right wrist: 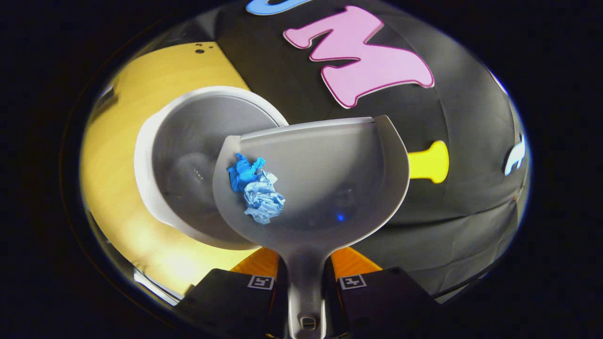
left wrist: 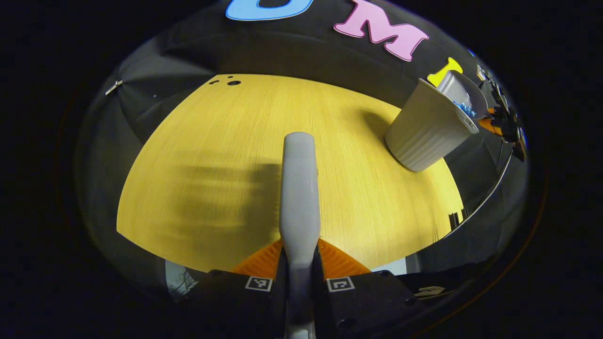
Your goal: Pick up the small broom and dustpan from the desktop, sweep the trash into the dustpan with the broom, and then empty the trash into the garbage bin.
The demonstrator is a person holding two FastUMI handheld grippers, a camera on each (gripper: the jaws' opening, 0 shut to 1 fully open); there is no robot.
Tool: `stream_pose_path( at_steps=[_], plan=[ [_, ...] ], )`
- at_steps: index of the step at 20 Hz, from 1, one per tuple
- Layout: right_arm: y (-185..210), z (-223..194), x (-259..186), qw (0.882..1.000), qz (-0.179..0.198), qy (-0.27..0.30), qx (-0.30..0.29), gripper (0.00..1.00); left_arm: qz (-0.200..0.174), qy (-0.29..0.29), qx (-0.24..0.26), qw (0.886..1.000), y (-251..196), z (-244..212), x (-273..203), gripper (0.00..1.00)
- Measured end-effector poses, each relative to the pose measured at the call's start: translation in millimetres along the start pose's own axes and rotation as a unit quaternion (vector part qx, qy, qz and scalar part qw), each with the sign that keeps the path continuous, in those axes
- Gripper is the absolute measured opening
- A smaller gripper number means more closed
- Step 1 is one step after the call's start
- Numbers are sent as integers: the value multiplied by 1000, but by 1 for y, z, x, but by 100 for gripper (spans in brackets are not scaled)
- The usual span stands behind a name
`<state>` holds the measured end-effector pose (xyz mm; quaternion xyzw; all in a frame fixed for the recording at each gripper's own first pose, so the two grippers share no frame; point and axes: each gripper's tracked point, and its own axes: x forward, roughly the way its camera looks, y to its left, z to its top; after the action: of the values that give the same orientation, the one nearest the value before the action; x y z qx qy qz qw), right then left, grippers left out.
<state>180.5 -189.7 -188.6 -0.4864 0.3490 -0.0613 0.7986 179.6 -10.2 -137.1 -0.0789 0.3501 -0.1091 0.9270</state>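
Sweeping looks done; right gripper [right wrist: 305, 270] fingers clamp the dustpan [right wrist: 320, 188] over the garbage bin [right wrist: 155, 141], crumpled paper [right wrist: 256, 188] not yet tipped; left gripper [left wrist: 299, 263] fingers clamp the broom handle [left wrist: 298, 188] above the worktop [left wrist: 212, 141].

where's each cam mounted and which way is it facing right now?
Left gripper view: rides the left tool, looks forward and down over the desktop; its own fingers clamp the broom handle.
Right gripper view: rides the right tool, looks down into the garbage bin; its fingers grip the dustpan, which carries blue trash.
Shared: bin, dustpan, trash, desktop.
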Motion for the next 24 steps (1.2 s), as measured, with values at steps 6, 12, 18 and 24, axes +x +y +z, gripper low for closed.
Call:
stream_pose_path(
  at_steps=[6,12,18,24],
  plan=[
    [-59,0,-7,983,-80,-47,-157,35,-8,12,4,1000,-4,-9,0,28],
    [-89,-23,-1,979,-100,-46,-170,35,-12,12,8,1000,-9,-11,-2,28],
    [-95,-39,-7,992,-78,-17,-93,35,-14,12,10,1000,-14,-8,1,28],
    [-92,-56,-27,985,-5,15,169,35,-15,-3,16,1000,-15,2,-1,28]
  ],
)
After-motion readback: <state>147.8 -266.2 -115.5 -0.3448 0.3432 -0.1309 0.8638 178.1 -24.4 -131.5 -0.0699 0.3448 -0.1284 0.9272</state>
